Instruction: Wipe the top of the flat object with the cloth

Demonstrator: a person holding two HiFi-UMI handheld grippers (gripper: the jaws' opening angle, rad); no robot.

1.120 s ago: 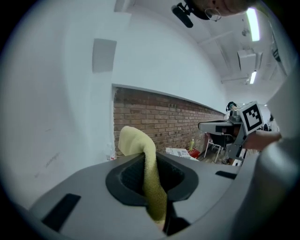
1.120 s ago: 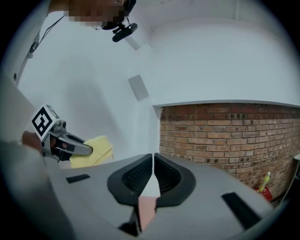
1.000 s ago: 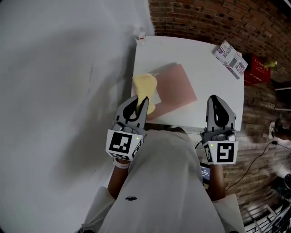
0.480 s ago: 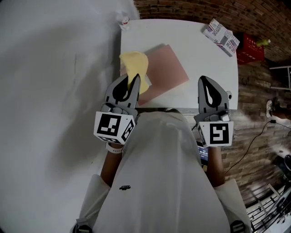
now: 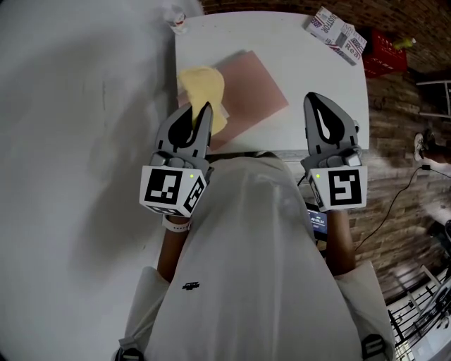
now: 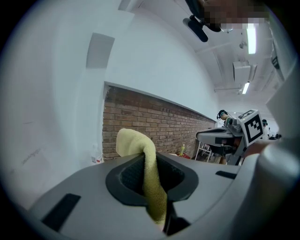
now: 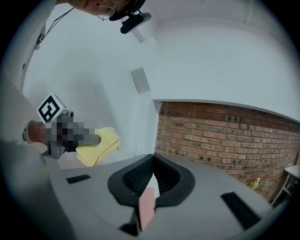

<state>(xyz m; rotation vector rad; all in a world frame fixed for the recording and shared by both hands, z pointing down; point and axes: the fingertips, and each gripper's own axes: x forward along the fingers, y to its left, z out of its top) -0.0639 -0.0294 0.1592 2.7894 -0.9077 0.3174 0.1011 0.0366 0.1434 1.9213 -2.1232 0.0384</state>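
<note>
Left tongs (image 5: 203, 109): are clenching a fold of the yellow cloth (image 5: 201, 88), which is rising between the two jaws in the left gripper view (image 6: 149, 157) and flopping over their tips
Cloth: is hanging from the left tongs above the counter's (image 5: 317, 67) left edge, overlapping the near left part of the flat object (image 5: 250, 88) as the head view shows it; whether it is touching the surface is not clear
Flat object: a pale pink sheet is lying flat on the white counter, turned at an angle to its edges, reaching from the near left corner area towards the middle
Right tongs (image 5: 315, 100): are staying apart from the cloth, hovering over the counter's near edge towards the right side, jaws pressed together at the tips (image 7: 153, 158) and carrying nothing; only a thin pink sliver is showing through the slit between them
Far right corner of the counter: a printed packet (image 5: 337, 34) is lying here, well apart from the flat object
Far left corner of the counter: a small crumpled item (image 5: 176, 17) is sitting here, too blurred to name
Beyond the counter: a red crate (image 5: 384, 53) is standing beside a brick wall (image 7: 220, 136)
Person: is wearing a white shirt (image 5: 246, 268) that is filling the lower middle of the head view
</note>
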